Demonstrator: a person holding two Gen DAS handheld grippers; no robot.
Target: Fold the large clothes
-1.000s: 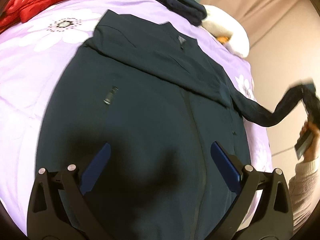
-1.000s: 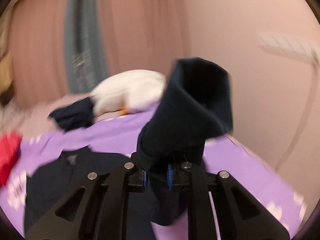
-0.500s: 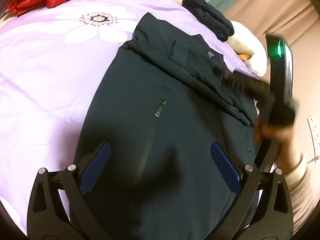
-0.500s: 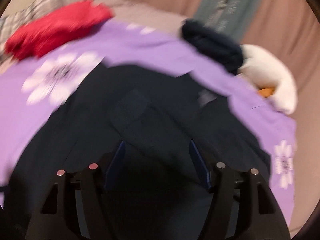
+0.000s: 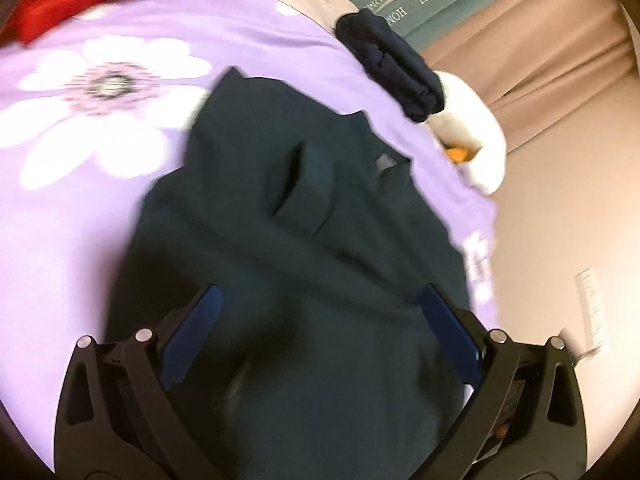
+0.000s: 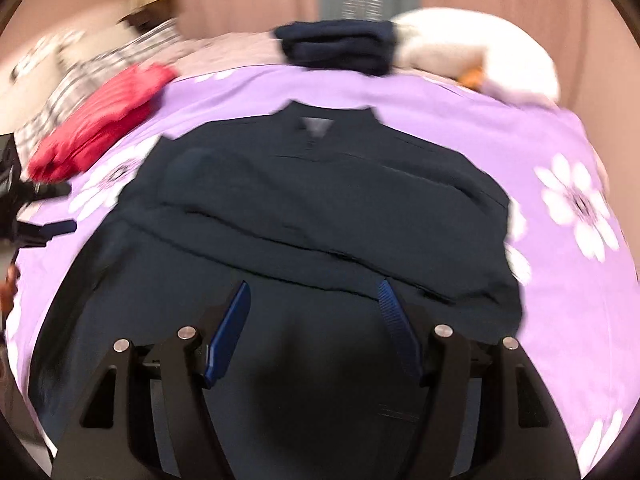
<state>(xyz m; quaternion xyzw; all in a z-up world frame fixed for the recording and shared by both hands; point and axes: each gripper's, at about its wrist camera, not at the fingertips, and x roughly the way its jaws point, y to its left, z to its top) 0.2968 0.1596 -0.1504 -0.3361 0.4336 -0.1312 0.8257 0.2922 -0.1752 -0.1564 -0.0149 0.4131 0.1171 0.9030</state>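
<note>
Both the left claw (image 5: 320, 328) and right claw (image 6: 316, 320) hover wide open, empty, just above the dark jacket (image 6: 320, 208) spread on the bed (image 6: 560, 280); ahead, both sleeves lie folded across its chest. Next seems gripping the near hem to fold upward.

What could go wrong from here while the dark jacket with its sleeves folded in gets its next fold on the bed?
1. The sleeves only lie loose across the dark jacket; lifting the hem could slide them out.
2. Both the left gripper and the right gripper are open and empty above the fabric, so a shallow pinch might catch only the top layer.
3. The folded navy garment and red garment lie nearby; a wide swing might disturb them.
</note>
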